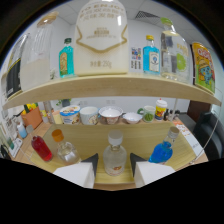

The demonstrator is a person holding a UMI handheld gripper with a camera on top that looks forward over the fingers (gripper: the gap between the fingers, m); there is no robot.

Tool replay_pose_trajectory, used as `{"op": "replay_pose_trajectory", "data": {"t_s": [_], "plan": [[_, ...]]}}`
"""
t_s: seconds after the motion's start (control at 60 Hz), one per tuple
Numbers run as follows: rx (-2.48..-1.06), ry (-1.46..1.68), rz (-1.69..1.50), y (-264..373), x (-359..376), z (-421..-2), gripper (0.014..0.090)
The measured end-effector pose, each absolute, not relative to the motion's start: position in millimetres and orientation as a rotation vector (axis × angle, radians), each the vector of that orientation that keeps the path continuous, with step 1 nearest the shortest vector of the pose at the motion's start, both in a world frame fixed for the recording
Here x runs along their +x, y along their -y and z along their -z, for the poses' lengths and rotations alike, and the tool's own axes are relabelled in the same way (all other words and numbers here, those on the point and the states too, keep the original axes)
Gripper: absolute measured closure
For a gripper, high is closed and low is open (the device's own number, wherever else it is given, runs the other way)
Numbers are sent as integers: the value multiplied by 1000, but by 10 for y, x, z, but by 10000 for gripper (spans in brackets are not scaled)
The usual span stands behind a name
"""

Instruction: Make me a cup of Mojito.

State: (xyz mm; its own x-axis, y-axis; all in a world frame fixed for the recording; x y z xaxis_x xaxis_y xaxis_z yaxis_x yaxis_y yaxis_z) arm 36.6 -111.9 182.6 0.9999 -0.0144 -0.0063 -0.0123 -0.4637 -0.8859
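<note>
A clear bottle with a pale cap stands upright on the wooden counter, between my two fingertips. A small gap shows on each side of it, so my gripper is open around it. Left of it stand a clear bottle with an orange cap and a red bottle. A blue bottle leans to the right of the fingers. Beyond them, a row of bowls lines the back of the counter.
A wooden shelf runs overhead, carrying a large white jug, two blue bottles, a clear bottle, a yellow packet and a tall clear container. A dark chair sits at the right.
</note>
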Motion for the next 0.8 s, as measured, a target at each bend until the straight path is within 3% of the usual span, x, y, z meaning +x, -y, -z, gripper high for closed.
{"op": "replay_pose_trajectory", "data": {"t_s": [0.117,0.35,0.633,0.8], "plan": [[-2041,-38,3,1047,385,-1802,682],[-2038,2,-20,1085,337,-1815,699],[-1984,-4,-8,1548,658,-2162,705],[-2010,-22,56,1951,1100,-1961,705]]}}
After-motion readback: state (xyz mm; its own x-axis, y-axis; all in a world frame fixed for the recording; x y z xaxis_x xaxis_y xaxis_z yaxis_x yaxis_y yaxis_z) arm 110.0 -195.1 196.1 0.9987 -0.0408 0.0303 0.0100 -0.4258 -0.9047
